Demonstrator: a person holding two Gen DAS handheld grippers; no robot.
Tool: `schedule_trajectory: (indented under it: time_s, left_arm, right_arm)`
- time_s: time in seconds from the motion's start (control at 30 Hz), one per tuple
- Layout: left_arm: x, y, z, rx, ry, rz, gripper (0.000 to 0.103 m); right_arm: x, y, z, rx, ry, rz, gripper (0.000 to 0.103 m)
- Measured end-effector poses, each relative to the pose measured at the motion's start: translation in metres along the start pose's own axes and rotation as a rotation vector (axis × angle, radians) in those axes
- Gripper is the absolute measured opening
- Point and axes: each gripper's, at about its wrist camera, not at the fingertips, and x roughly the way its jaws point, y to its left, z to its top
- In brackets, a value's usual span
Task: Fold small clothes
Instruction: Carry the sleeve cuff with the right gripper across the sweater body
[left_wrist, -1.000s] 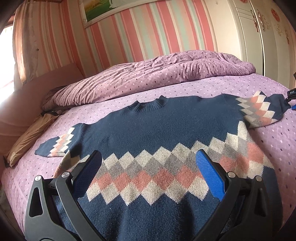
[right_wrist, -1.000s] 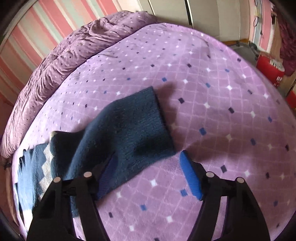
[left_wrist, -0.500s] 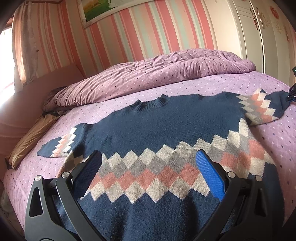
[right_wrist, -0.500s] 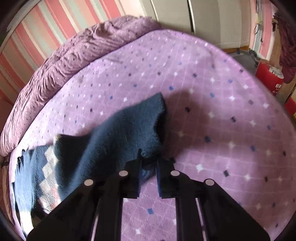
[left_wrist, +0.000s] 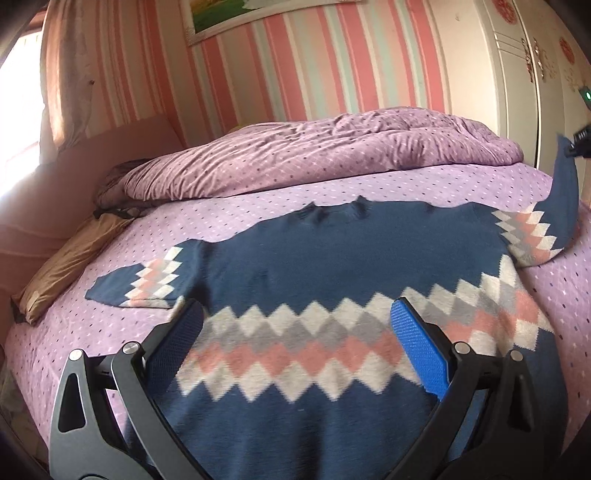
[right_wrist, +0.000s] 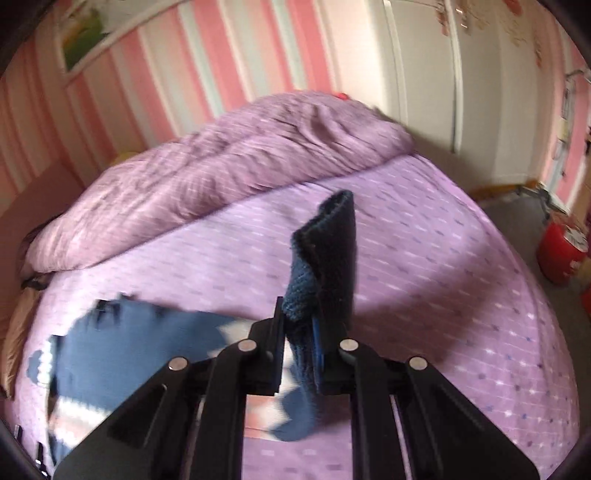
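Note:
A navy sweater (left_wrist: 332, 258) with a band of white, grey and pink diamonds lies flat on the purple bed (left_wrist: 258, 206). My left gripper (left_wrist: 295, 332) hovers open over its lower body, nothing between the blue pads. The left sleeve (left_wrist: 140, 288) rests flat on the bed. My right gripper (right_wrist: 299, 325) is shut on the cuff of the right sleeve (right_wrist: 328, 251), which stands up above the jaws. In the left wrist view that sleeve (left_wrist: 565, 199) hangs lifted at the far right, under the right gripper's tip (left_wrist: 580, 144).
A crumpled purple duvet (left_wrist: 314, 155) is heaped at the head of the bed. A tan pillow (left_wrist: 66, 266) lies at the left edge. White wardrobe doors (left_wrist: 524, 92) stand to the right, and a red container (right_wrist: 561, 251) sits on the floor.
My right gripper closed on the sleeve cuff and rose, pulling the right sleeve up off the bed. The left gripper drifted a little back and up, still open.

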Motion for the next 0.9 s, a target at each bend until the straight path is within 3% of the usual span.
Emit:
schedule_trajectory:
  time_s: [0.2,0.47,0.67,0.9]
  left_arm:
    - [0.000,0.049,-0.003,-0.020,0.002,0.001,0.100]
    - [0.012,0.129,-0.013,-0.053,0.004,-0.011,0.100]
    - [0.030,0.183,-0.020,-0.115,0.015,0.008,0.100]
    - [0.036,0.228,-0.025,-0.119,0.020,0.059,0.100]
  right_arm:
    - [-0.001,0.123,0.002,-0.127,-0.006,0.090,0.012]
    - [0.041,0.282,-0.033,-0.208,0.043,0.184,0.012]
    - [0.100,0.386,-0.086,-0.275,0.112,0.204,0.012]
    - [0.156,0.467,-0.166,-0.367,0.186,0.211,0.012]
